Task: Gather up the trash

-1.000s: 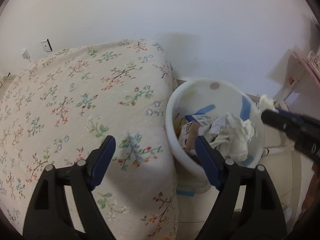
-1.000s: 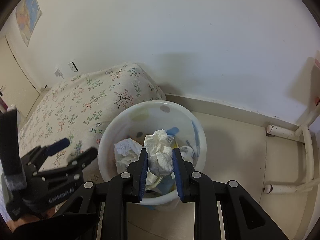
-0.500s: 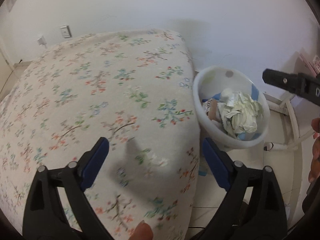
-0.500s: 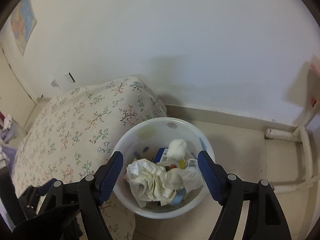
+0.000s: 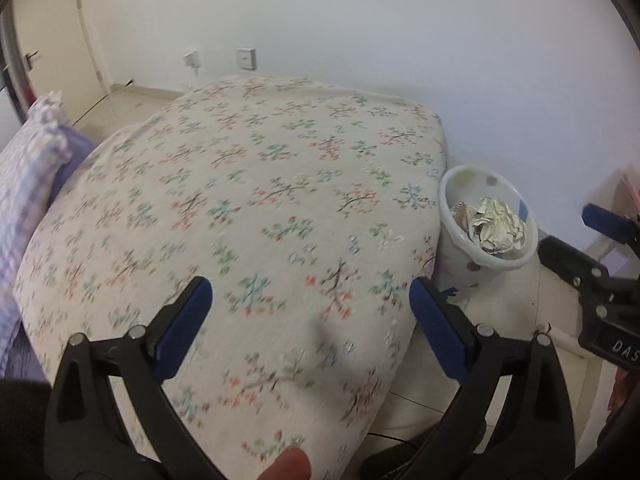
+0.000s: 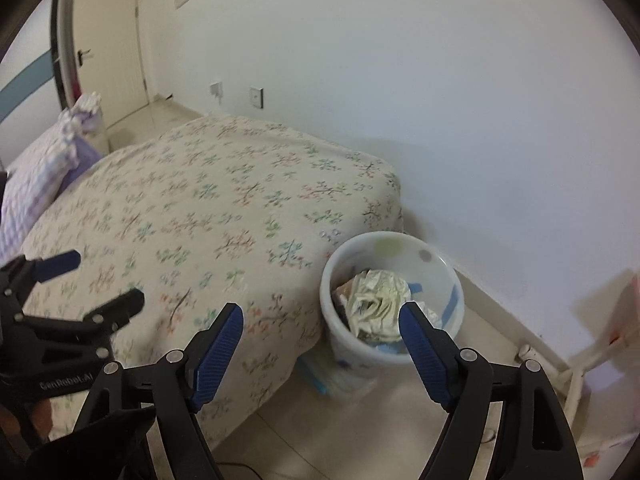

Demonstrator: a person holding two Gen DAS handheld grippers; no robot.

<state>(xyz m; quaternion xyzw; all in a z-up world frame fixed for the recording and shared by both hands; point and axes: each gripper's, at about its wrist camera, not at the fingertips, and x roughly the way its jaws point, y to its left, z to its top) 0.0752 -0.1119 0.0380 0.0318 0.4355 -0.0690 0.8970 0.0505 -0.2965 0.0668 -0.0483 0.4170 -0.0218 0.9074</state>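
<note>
My right claw [image 6: 320,344] stands wide open and holds nothing; its two blue fingers [image 6: 218,350] frame the lower middle of the right wrist view. Between them, a little higher, I see the white trash bin [image 6: 440,276] on the floor, touching the corner of the bed. Crumpled paper [image 6: 378,294] fills the bin up to its rim, together with some blue and brown scraps that I cannot name.

My left claw [image 5: 310,330] is also wide open and empty. It hangs over the bed with the flowered cover [image 5: 256,208], which takes most of the left wrist view. In this view the bin [image 5: 472,256] is at the right middle of the frame, beside the bed corner, with the crumpled paper [image 5: 498,228] inside. A lilac checked pillow [image 5: 28,184] lies at the left edge. On the white wall behind the bed is a switch plate [image 5: 245,58].
</note>
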